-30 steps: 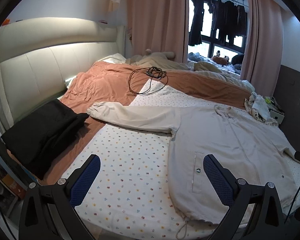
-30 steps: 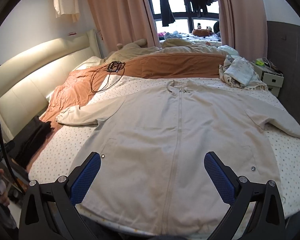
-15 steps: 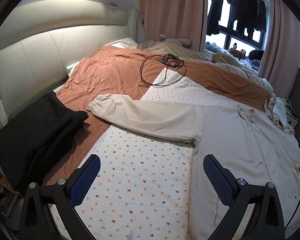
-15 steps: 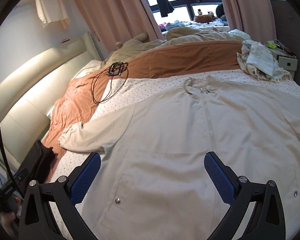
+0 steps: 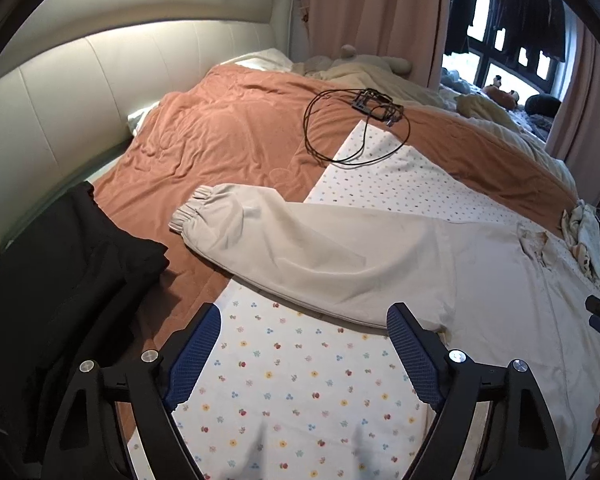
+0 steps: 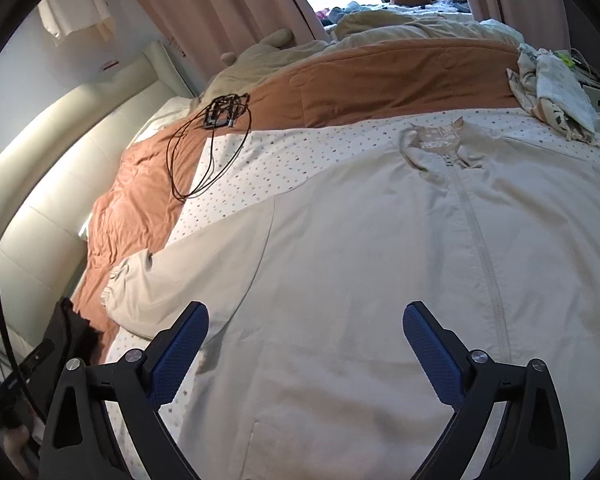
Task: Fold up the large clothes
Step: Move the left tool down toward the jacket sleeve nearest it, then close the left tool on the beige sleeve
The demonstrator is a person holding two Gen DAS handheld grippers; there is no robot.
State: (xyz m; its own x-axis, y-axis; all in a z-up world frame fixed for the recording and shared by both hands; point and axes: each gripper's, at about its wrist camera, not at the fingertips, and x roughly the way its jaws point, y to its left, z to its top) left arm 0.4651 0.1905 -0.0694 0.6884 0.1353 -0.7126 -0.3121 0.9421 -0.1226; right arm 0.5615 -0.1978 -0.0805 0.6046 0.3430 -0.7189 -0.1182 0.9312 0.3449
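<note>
A beige jacket (image 6: 380, 264) is laid flat, front up and zipped, on a white dotted sheet (image 5: 300, 392) spread over a bed. Its collar (image 6: 440, 140) is seen at the far side, and its one visible sleeve (image 5: 300, 248) is stretched out to the left, with the gathered cuff (image 5: 192, 210) resting on an orange-brown blanket (image 5: 228, 136).

The left gripper (image 5: 305, 346) is held over the dotted sheet, just near of the sleeve where it meets the body of the jacket. Its jaws are spread wide but are closing; nothing is between them, and the right blue pad (image 5: 412, 356) is seen against the lower edge of the sleeve; whether it touches cannot be told.

The right gripper (image 6: 306, 340) is held above the left half of the jacket's front. Its jaws are likewise spread and closing, and no cloth is pinched between the pads.

A folded black garment (image 5: 60, 280) is seen at the left, beside the cuff but apart from it. A coiled black cable (image 5: 356, 128) lies at the far edge of the sheet, partly on the blanket. A crumpled pale cloth (image 6: 556, 92) is heaped at the far right. A cream padded headboard (image 5: 100, 92) runs along the left, and pink curtains (image 5: 372, 12) hang at the far side.
</note>
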